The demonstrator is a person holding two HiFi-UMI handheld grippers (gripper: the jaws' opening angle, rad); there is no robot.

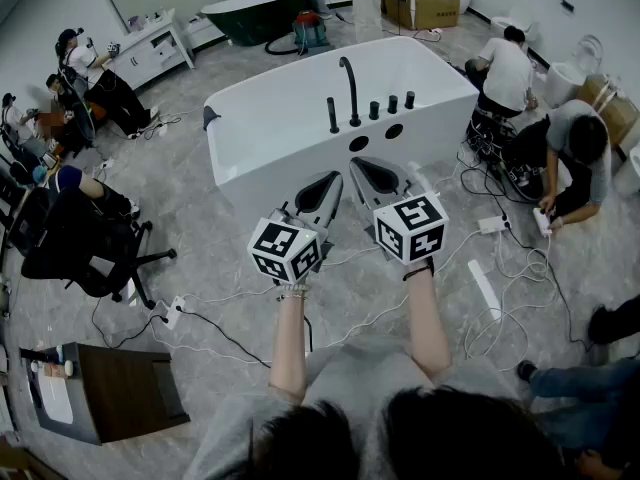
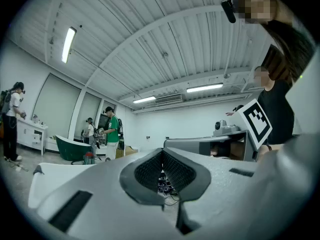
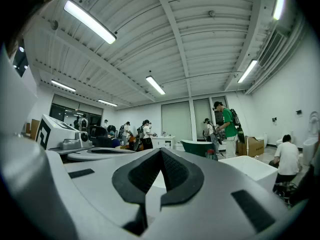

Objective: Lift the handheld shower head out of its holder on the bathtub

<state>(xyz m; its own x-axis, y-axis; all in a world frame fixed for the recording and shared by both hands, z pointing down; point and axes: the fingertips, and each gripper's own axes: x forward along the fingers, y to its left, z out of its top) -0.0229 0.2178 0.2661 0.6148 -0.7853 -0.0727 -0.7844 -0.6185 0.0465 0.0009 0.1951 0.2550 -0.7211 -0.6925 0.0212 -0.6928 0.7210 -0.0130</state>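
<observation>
Left gripper [image 1: 334, 178], right gripper [image 1: 357, 164], fingers [image 1: 322, 194] together, well short of shower head [image 1: 333, 115]

Lab/workshop hall w/ white bathtub [image 1: 262, 158], green tub [image 1: 255, 13], flr cables [image 1: 510, 268], cardboard box [image 1: 430, 6], strip lights [image 3: 90, 21].

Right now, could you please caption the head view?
Left gripper and right gripper, both shut, face a white freestanding bathtub.

STATUS | bathtub [image 1: 270, 158]: white, freestanding, on the grey floor, long side facing the head view | handheld shower head [image 1: 333, 113]: black, slim stick type, upright, seated in its holder [image 1: 333, 130] on the near rim deck | position: just left of the tall curved black spout [image 1: 351, 86], not touching it
</observation>
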